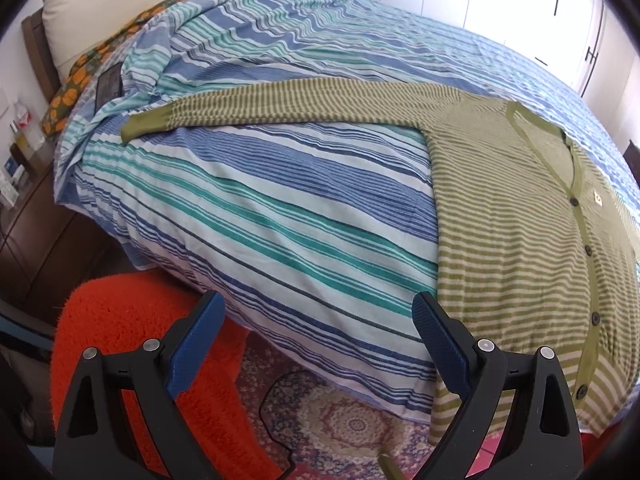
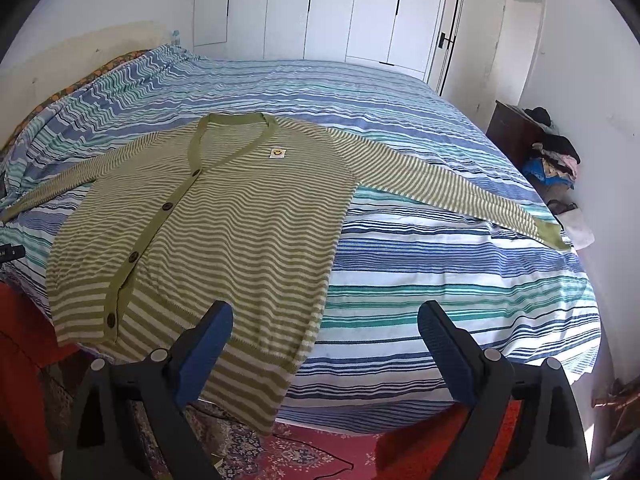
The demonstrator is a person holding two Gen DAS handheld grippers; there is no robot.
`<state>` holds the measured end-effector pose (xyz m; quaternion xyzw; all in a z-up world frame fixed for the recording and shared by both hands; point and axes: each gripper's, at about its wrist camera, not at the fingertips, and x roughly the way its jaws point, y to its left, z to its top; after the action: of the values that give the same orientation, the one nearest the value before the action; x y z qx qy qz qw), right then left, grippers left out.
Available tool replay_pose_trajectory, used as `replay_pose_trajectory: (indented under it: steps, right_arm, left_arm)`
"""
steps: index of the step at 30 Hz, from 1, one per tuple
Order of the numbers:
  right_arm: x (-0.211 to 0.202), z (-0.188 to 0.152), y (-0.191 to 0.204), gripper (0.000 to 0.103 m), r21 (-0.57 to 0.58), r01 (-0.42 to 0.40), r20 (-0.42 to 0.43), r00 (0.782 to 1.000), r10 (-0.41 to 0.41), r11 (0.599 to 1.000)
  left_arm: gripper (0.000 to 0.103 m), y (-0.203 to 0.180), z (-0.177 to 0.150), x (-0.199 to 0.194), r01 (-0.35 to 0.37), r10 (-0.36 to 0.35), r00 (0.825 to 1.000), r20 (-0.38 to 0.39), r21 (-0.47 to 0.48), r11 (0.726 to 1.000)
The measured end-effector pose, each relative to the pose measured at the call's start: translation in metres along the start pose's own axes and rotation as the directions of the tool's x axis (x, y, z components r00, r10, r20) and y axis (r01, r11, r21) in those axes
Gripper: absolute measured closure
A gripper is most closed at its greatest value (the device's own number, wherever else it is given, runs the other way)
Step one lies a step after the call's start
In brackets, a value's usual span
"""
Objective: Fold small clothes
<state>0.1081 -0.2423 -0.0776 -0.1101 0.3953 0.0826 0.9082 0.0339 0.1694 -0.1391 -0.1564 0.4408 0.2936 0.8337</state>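
Both our tools — left tool [image 1: 316, 344], right tool [image 2: 326, 350] — gaped wide, holding nothing; cardigan [image 2: 208, 220] lay flat on bed [image 2: 440, 272], sleeves out — no fold made yet.

Left gripper [image 1: 318, 312]: two black plastic fingers with triangular cut-outs, lower frame; blue ribbed pads [image 1: 438, 344] on inner faces; round silver screws [image 1: 485, 345] at finger joints. Right gripper [image 2: 325, 320]: same build, black fingers, blue textured pads [image 2: 444, 350], silver screw heads [image 2: 491, 355] along lower frame.
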Motion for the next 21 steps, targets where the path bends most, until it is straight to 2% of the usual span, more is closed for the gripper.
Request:
replay_pose_trajectory:
  steps: [21]
  right_arm:
    - [0.0047,-0.0005,0.0042,0.010,-0.016,-0.005,-0.018,1.000,0.005,1.000]
  left_arm:
    - [0.008,-0.0035,0.0001,0.0008,-0.006,0.006,1.000,-0.001,0.013,1.000]
